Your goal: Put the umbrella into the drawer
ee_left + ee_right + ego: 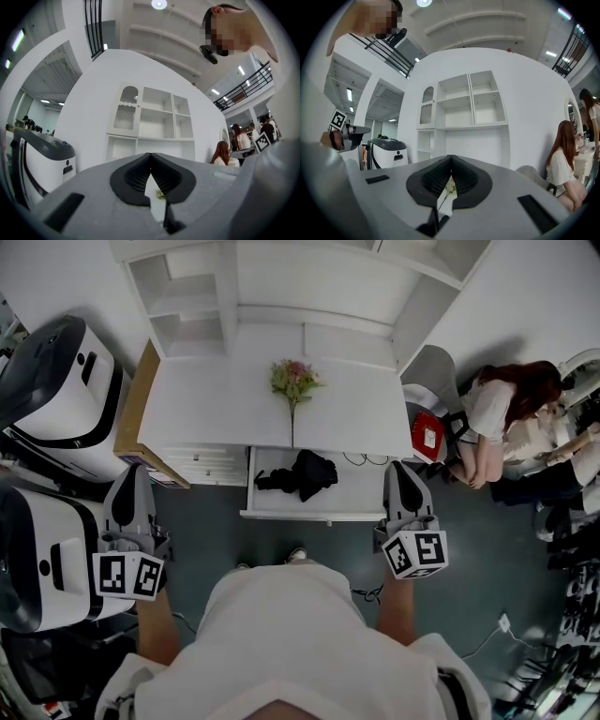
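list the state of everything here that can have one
drawer: pulled open
umbrella: folded up, lying inside the drawer
left gripper: shut, empty
right gripper: shut, empty
flowers: on the desk, not held

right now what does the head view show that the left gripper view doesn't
Only the head view: the open drawer with the black umbrella lying in it. Only the left gripper view: the jaws of the left gripper seen close, together with nothing between them, and a ceiling lamp. Both: the white shelf unit and a seated person off to the right.
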Demonstrator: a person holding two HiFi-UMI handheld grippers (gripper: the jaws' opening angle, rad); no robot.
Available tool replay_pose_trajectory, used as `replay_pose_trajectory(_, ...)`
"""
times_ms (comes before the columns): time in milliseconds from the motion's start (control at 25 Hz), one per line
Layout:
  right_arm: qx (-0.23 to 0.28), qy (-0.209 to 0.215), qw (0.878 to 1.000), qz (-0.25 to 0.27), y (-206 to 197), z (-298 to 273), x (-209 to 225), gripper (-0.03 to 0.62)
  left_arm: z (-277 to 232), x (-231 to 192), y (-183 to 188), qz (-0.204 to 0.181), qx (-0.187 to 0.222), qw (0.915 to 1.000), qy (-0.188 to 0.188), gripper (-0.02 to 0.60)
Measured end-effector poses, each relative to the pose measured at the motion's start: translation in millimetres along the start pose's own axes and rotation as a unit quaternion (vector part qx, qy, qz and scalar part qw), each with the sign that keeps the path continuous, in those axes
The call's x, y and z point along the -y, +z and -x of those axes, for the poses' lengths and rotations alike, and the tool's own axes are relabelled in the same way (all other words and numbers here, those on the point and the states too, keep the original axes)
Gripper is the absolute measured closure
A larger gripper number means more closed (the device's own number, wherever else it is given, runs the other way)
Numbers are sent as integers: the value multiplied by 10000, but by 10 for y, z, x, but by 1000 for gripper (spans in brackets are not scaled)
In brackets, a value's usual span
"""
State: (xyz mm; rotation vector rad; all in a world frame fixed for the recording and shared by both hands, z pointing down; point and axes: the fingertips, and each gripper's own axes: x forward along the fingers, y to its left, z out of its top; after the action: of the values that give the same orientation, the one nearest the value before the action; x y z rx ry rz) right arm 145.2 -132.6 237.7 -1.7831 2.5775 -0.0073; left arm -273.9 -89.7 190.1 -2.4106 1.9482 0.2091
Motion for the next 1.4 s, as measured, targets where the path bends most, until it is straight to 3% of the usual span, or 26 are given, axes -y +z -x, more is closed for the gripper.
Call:
replay_pose_trajectory(640,-88,49,9999,29,65,180,-570,592,145,-65,131,109,10,9991,-405,568)
replay_pose_trajectory(1400,-237,-8,9995,195,-24,600,-912,593,525,-8,-24,336,-53,9972,-672,568)
